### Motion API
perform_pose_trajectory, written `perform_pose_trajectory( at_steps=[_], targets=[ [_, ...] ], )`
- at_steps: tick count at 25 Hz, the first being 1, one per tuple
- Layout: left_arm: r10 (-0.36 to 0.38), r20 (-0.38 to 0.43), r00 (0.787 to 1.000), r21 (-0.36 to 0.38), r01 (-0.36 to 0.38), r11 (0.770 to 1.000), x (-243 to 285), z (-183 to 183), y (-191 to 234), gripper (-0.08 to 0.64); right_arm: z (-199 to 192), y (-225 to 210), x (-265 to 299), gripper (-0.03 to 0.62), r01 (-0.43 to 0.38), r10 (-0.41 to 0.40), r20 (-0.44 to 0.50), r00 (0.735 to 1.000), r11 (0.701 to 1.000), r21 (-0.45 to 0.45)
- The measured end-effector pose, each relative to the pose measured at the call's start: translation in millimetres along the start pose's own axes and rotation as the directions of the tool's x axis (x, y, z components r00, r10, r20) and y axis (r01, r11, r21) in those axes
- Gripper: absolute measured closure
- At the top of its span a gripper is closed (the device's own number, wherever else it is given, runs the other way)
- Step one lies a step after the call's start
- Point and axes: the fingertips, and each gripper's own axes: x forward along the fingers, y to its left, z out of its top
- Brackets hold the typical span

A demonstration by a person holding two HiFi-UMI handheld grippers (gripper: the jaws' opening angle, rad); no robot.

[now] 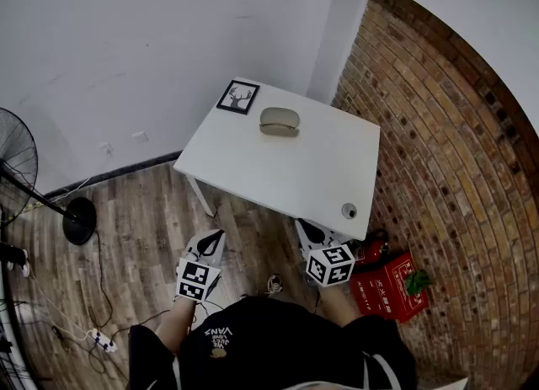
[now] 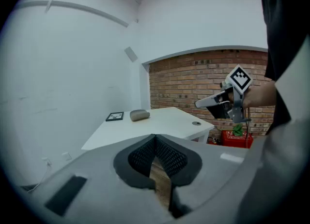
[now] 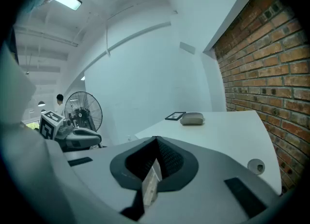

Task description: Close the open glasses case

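Note:
A grey-beige glasses case (image 1: pixel 279 121) lies near the far edge of the white table (image 1: pixel 278 173), its lid slightly ajar. It also shows far off as the case (image 2: pixel 139 115) in the left gripper view and the case (image 3: pixel 192 118) in the right gripper view. My left gripper (image 1: pixel 215 238) hangs over the floor short of the table's near edge, jaws shut on nothing. My right gripper (image 1: pixel 307 228) sits just below that near edge, also shut and empty. Both are well short of the case. The closed left gripper (image 2: pixel 155 138) and closed right gripper (image 3: pixel 156 143) fill the lower part of their own views.
A black picture frame (image 1: pixel 238 97) stands left of the case. The table has a round cable hole (image 1: pixel 349 210) at its near right corner. A standing fan (image 1: pixel 21 169) is at the left, a red box (image 1: pixel 389 285) by the brick wall (image 1: pixel 446 144), and a power strip (image 1: pixel 103 342) on the wooden floor.

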Motion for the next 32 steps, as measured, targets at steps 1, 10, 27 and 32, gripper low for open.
perform_pose_trajectory(
  at_steps=[1,10,27,32],
  targets=[
    [-0.006,0.002,1.000,0.003,0.006,1.000,-2,0,0,0.549,0,2,0,0.595,0.002,-0.002,0.002,1.000,1.000,0.001],
    [-0.036,0.053,0.998,-0.042,0.038,0.998,-6,-1,2,0.306,9,-5,-7,0.576,0.057,-0.067,0.109,0.992,0.994,0.094],
    [-0.039,0.043,0.998,-0.096,0.043,0.995,99,25,29,0.225,24,-80,79,0.368,-0.028,0.024,0.031,0.999,0.988,0.150],
    [-0.030,0.033,0.999,-0.097,0.033,0.995,133,34,40,0.229,33,-105,105,0.368,-0.047,0.044,0.018,0.999,0.986,0.157]
  ],
)
